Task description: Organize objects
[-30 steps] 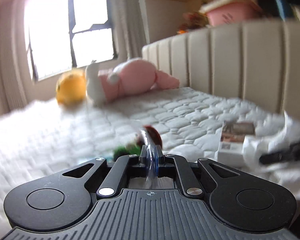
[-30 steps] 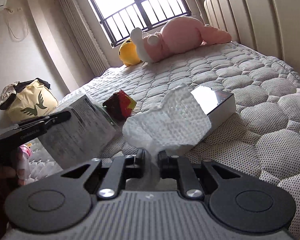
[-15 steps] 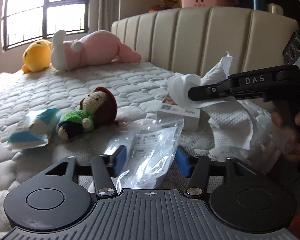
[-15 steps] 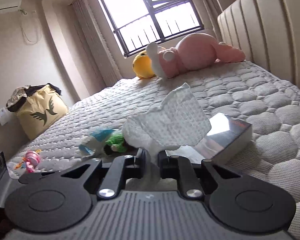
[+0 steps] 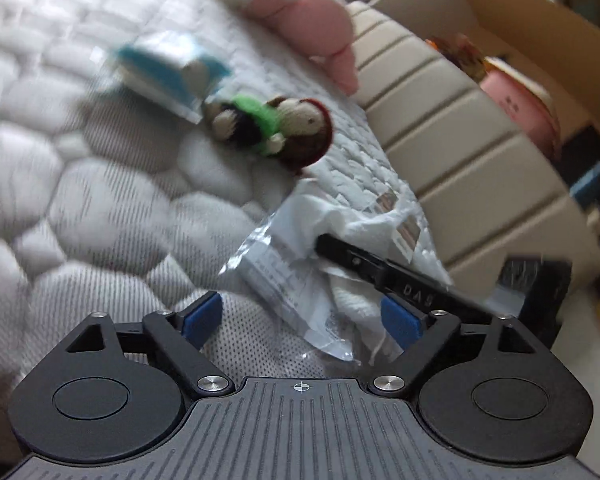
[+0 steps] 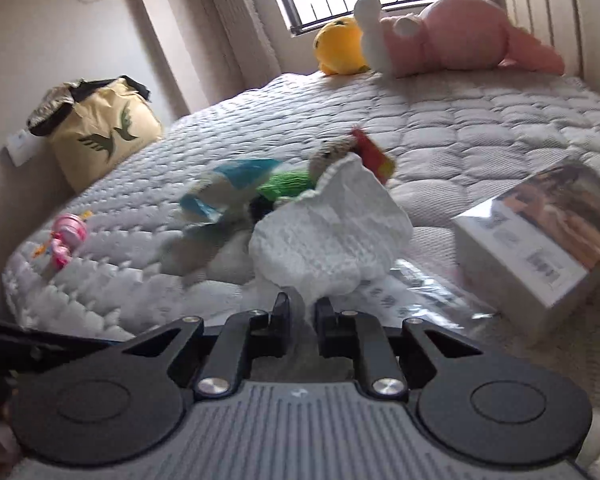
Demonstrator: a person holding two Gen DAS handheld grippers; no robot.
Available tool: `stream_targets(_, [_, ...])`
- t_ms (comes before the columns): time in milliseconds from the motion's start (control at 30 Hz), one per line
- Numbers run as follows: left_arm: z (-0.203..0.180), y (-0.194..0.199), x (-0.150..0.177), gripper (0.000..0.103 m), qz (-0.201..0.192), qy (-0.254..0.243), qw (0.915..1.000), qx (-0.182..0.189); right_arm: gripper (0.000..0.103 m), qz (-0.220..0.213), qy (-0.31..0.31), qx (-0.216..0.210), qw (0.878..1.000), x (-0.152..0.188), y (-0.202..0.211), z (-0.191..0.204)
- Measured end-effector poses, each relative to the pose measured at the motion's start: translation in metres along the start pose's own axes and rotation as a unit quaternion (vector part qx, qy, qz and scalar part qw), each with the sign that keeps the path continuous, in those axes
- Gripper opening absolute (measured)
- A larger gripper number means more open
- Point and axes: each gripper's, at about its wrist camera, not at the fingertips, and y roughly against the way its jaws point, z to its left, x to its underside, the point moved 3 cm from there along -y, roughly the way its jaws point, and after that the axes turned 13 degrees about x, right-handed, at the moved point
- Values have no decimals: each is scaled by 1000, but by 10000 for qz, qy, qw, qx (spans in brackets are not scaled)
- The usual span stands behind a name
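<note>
My left gripper (image 5: 300, 318) is open, its blue pads (image 5: 202, 316) spread wide just above the quilted mattress (image 5: 100, 208). A clear plastic bag (image 5: 296, 280) with printed text lies on the mattress between and ahead of them, not gripped. My right gripper (image 6: 302, 310) is shut on a crumpled white paper towel (image 6: 332, 232), which rises above its fingers. In the left wrist view that towel (image 5: 348, 232) and the right gripper's finger (image 5: 380, 272) sit just over the bag. The bag (image 6: 420, 292) lies right of the towel.
A knitted doll (image 5: 276, 128) and a blue-white packet (image 5: 172, 72) lie further out. A white box (image 6: 540, 240) sits at the right. Pink plush (image 6: 452, 36) and yellow plush (image 6: 340, 46) rest by the window, a pink toy (image 6: 66, 240) and a yellow bag (image 6: 100, 132) at the left.
My left gripper went from shut on the clear bag to wide open, and the bag now lies on the mattress. The right gripper kept the towel and moved in over the bag.
</note>
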Motion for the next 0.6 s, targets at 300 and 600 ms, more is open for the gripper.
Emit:
stream_targets(300, [5,-28,-12,98,-288,655,9972,216,15,-140,-135,333,9993,11,20,-29])
stream_targets(600, [-4,-63,-21,97,-538,365,9978,108,19,77,127,-1079,9941,22,32,15])
